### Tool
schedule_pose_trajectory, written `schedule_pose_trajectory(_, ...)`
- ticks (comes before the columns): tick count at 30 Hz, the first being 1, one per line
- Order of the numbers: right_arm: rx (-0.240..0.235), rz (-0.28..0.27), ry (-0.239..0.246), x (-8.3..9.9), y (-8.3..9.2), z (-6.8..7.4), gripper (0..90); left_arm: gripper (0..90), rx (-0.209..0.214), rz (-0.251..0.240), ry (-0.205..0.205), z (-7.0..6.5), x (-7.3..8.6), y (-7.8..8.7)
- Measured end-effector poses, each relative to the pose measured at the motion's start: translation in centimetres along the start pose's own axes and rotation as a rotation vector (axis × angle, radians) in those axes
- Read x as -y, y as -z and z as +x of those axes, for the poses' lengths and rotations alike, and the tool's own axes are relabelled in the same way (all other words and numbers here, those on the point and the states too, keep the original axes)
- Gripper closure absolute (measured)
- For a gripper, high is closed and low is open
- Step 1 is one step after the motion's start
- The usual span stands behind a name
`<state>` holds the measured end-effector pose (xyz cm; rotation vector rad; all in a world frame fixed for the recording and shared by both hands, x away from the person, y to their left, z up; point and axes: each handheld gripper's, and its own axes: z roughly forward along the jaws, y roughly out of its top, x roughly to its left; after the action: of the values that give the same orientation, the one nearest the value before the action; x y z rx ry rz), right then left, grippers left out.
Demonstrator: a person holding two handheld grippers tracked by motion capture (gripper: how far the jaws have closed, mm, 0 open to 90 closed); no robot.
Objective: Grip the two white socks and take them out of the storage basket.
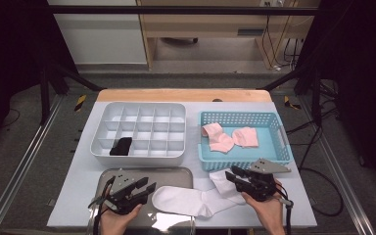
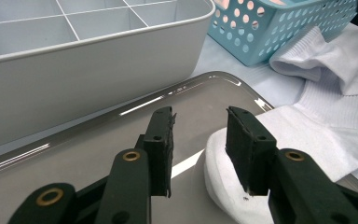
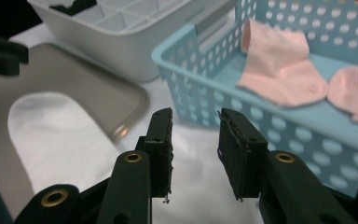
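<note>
White sock [image 1: 191,199] lies flat on bench [image 1: 78,196], toe end on grey tray [image 1: 127,172], cuff end toward blue basket [image 1: 279,142]. Left gripper [image 1: 147,188] jaws part-open over toe, nothing pinched (right jaw just above fabric). Right gripper [image 1: 232,175] above cuff, jaws apart, empty. Pink socks [image 1: 230,138] in basket. Black sock [image 1: 121,146] in front compartment of white divider box [image 1: 137,155].

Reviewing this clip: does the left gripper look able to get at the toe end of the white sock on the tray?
Probably yes. The left gripper has open jaws right beside the white sock, whose toe end lies on the grey tray, with nothing between them.
</note>
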<state>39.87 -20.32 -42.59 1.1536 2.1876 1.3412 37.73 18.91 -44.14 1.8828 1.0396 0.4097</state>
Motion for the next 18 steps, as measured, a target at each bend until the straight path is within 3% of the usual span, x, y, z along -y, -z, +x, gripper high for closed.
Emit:
schedule_pose_trajectory(4, 0.0, 0.062, 0.004, 1.5, 0.3, 0.2, 65.6, 60.7, -0.003, -0.007, 0.005, 0.3, 0.1, 0.2)
schedule_pose_trajectory(5, -0.006, 0.099, 0.006, 2.5, 0.1, 0.4, 65.9, 60.8, -0.005, -0.009, 0.007, 0.4, 0.1, 0.2)
schedule_pose_trajectory(8, -0.013, 0.132, 0.019, 3.0, -0.2, 0.7, 65.7, 60.9, -0.007, -0.016, 0.006, 0.5, 0.1, 0.4)
schedule_pose_trajectory(12, -0.027, 0.172, 0.04, 3.6, -1.3, 1.1, 62.3, 60.9, -0.005, -0.013, 0.006, 0.6, 0.2, 0.4)
schedule_pose_trajectory(13, -0.021, 0.202, 0.066, 3.8, -2.0, 1.3, 61.4, 61.0, -0.003, -0.014, 0.008, 0.6, 0.2, 0.4)
schedule_pose_trajectory(16, -0.006, 0.224, 0.087, 4.0, -2.5, 1.4, 65.7, 61.0, -0.004, -0.013, 0.007, 0.6, 0.3, 0.4)
schedule_pose_trajectory(17, 0.008, 0.237, 0.102, 4.0, -2.7, 1.4, 74.5, 61.0, -0.004, -0.013, 0.007, 0.6, 0.3, 0.4)
schedule_pose_trajectory(18, 0.008, 0.237, 0.102, 4.0, -2.7, 1.4, 74.5, 61.1, -0.004, -0.013, 0.007, 0.6, 0.3, 0.4)
